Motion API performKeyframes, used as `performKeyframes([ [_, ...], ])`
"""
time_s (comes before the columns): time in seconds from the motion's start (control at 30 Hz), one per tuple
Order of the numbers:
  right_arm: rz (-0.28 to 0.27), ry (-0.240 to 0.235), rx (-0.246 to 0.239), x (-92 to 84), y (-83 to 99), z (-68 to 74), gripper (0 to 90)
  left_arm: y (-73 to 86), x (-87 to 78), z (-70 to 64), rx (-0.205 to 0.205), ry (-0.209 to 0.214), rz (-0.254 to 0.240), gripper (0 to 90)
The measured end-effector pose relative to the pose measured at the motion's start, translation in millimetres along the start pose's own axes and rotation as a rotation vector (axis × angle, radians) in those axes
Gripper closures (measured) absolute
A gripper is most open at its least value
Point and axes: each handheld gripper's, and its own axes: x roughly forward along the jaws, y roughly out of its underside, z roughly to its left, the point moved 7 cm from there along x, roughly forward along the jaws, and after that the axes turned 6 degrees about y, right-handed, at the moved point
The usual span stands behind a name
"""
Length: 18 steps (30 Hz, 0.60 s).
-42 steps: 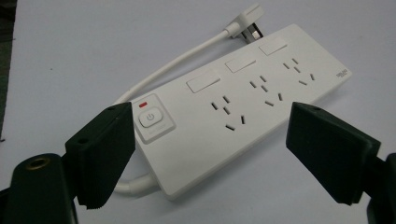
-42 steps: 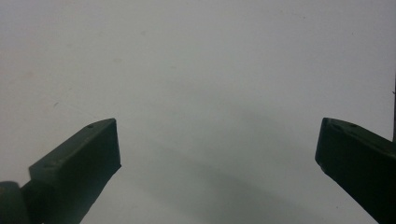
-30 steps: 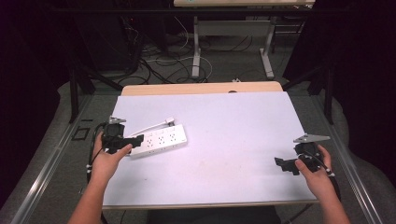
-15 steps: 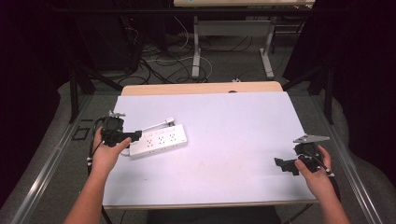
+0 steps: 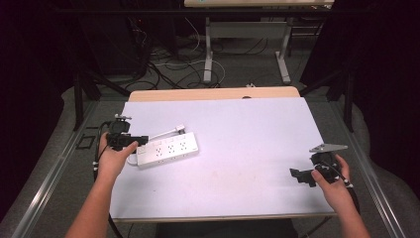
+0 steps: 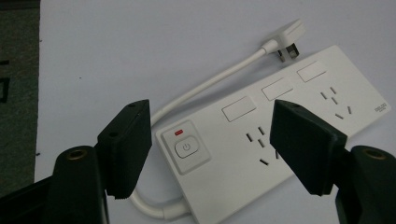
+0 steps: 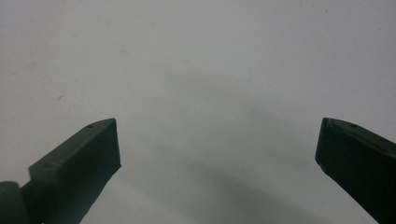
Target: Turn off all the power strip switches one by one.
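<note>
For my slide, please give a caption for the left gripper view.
Open left gripper hovering over the switch end of a white power strip, whose short cord curls to its plug.

white table [image 5: 237,134], power strip [image 5: 168,148] on it

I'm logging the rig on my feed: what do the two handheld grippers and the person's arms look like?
Both are black. The left gripper has two broad, flat-faced jaws on arms with brass-coloured screw holes. The right gripper carries a grey three-cornered plate on top. A black cable trails from the left one. The forearms are bare, with no sleeves visible.
</note>
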Motion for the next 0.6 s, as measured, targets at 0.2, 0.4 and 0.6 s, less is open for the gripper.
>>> performKeyframes([
  [0.2, 0.0, -0.003, -0.001, 1.1, 0.6, -0.2, 0.0, -2.9, 1.7, 1.9, -0.046, 0.023, 0.04, 33.6],
  [0.4, 0.004, -0.005, -0.003, 2.2, 1.5, -0.2, 0.0, -3.2, 5.7, 2.9, -0.064, 0.035, 0.076, 39.9],
  [0.6, 0.017, -0.011, -0.002, 5.3, 4.0, 0.0, 0.0, -1.1, 12.7, 3.6, -0.089, 0.038, 0.09, 51.1],
])
